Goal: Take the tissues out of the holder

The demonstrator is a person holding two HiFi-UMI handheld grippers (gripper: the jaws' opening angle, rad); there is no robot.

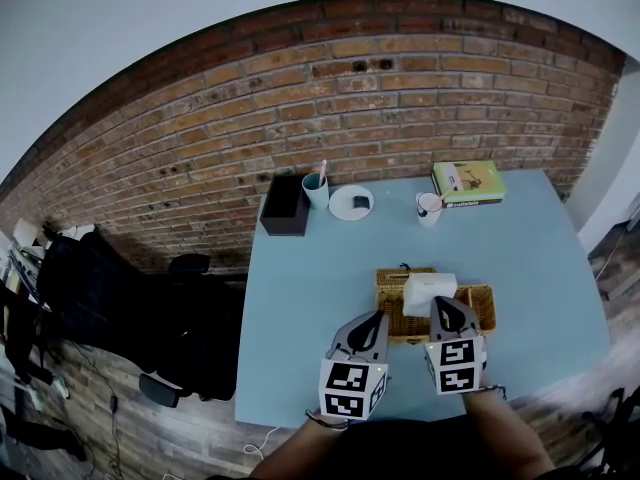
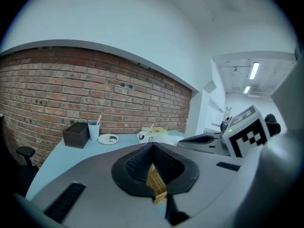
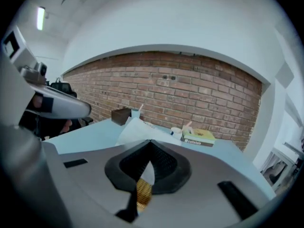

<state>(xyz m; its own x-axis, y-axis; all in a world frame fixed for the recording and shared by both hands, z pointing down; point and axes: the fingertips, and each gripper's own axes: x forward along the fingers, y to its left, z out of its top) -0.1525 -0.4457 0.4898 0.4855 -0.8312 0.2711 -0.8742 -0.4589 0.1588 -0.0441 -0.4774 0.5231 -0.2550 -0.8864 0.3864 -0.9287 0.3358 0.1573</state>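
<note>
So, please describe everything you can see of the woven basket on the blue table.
The woven basket is low, rectangular, open-topped, apparently tan wicker. It lies flat near the front edge of the blue table, with a white tissue pack in its middle. The left gripper has its jaws closed on its left rim; the right gripper, on the tissue pack.

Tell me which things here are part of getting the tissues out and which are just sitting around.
Job: tissues; holder; left tongs, shut on the holder; right tongs, shut on the tissues.
Lying about: black box; blue cup; plate; mug; book.
</note>
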